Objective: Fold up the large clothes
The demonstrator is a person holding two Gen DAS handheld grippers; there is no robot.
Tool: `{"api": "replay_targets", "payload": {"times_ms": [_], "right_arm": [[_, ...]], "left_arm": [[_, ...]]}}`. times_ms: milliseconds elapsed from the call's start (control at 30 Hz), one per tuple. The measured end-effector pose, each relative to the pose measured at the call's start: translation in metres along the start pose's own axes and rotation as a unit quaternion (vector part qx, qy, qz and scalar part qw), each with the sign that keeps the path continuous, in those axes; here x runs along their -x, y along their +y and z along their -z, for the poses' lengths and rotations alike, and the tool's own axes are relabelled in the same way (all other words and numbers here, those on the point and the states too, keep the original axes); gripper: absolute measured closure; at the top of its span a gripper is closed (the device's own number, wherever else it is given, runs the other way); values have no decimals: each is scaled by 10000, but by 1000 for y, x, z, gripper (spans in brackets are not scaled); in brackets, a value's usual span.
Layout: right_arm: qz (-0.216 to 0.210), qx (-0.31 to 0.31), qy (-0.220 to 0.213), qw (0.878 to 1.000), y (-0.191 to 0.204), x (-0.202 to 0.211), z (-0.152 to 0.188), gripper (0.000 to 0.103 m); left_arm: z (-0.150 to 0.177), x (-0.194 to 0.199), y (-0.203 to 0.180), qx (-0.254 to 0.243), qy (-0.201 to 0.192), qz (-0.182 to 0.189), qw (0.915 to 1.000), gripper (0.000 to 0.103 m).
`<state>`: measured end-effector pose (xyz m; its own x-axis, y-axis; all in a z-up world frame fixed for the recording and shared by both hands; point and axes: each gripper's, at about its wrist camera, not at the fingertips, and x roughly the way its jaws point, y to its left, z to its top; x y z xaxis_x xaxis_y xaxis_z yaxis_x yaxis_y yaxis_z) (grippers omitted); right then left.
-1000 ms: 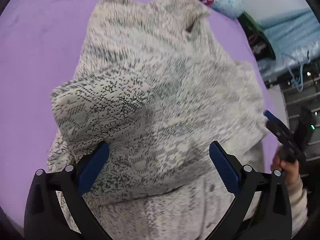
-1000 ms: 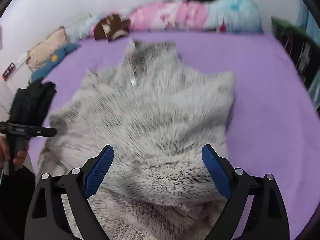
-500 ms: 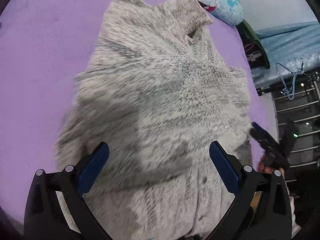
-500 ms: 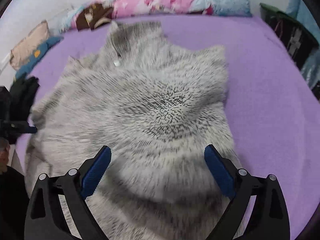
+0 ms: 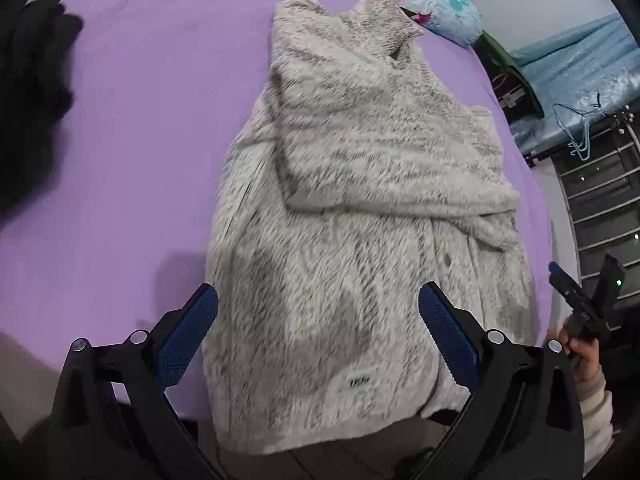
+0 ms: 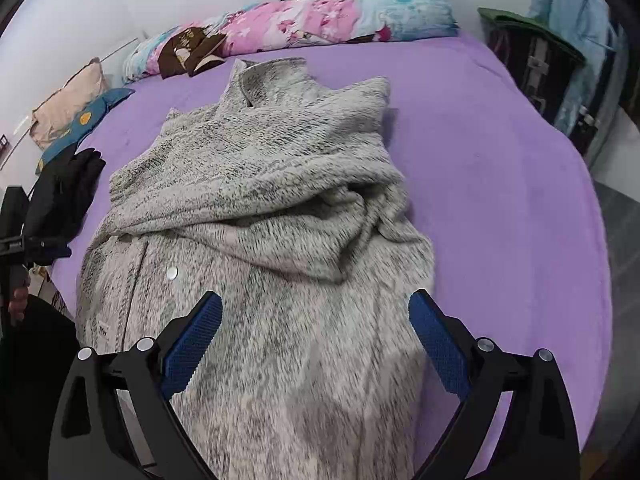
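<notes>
Fleece jacket (image 5: 360, 216) on purple bed (image 5: 140, 140), both tools spread, empty

One grey fleece jacket (image 6: 260, 208), one purple bed (image 6: 500, 184), one dark garment (image 6: 64, 192), two hand-held grippers, left (image 5: 318, 338) and right (image 6: 316, 340).

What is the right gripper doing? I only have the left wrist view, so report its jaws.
Observer: The right gripper is open, jaws spread wide over the grey coat's lower half, gripping nothing.
Operator: Tell me what lies beyond the dark clothes, towards the wall.
Observer: A beige pillow and a blue cushion with yellow spots, at the bed's far left corner.
Operator: Now check the bed on the coat's right.
Observer: A wide stretch of purple sheet shows there, running out to the bed's edge.
</notes>
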<state>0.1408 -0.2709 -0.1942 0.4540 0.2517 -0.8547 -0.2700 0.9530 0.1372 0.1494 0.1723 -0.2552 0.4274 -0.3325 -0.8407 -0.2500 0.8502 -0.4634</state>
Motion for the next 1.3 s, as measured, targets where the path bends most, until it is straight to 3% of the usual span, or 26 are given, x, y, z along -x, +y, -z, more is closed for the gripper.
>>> {"api": "replay_targets", "payload": {"times_ms": [533,700,1000,1133,1300], "right_arm": [[55,-350,287,9990,-17,20,60,10],[80,-462,483,9977,-28,17,79,10],[-123,-762,811,9937,-37,8,112,11],[112,-546,1026,9932,-30,-1,126,11],[35,-675,1010,9926,-29,-2,128,10]], "left_arm": [[62,-3,28,323,218,251,9989,7],[82,-16,49,239,461,116,9986,7],[107,-22,66,352,586,786,9946,7],[110,-25,59,176,667,637,9956,7],[112,-41,63,285,912,571,9938,7]]}}
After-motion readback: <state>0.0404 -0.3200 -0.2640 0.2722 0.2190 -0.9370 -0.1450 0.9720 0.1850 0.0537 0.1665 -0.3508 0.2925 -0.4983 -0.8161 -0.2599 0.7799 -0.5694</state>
